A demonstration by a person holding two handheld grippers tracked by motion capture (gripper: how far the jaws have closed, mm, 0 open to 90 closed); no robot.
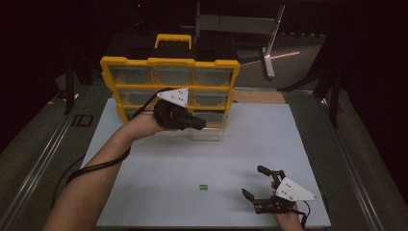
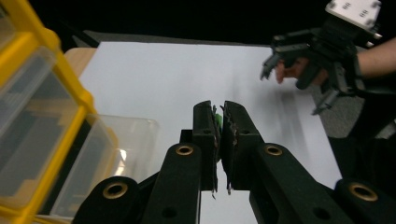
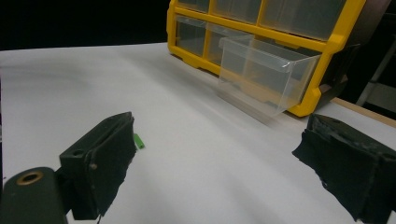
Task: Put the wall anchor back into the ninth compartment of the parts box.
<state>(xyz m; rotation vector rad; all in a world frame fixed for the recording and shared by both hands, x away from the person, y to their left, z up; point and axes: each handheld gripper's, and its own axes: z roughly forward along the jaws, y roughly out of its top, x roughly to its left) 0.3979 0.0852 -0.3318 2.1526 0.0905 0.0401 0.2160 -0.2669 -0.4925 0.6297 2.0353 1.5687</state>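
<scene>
At the upper left of the high view I see the yellow drawer cabinet (image 1: 169,82) standing at the far edge of the white table (image 1: 144,192). My left gripper (image 1: 199,123) is held just in front of its bottom row, above the clear drawer (image 1: 208,131) that is pulled out there. In the left gripper view the jaws are clenched on a small green piece (image 2: 218,120), which shows as a sliver between the pads. Lower, near the middle of the high view, a second green piece (image 1: 204,187) lies alone on the table. Toward the lower right my right gripper (image 1: 256,181) rests close to the near edge, jaws spread wide with nothing between them. In the right gripper view that green piece sits just beside the left-hand jaw.
</scene>
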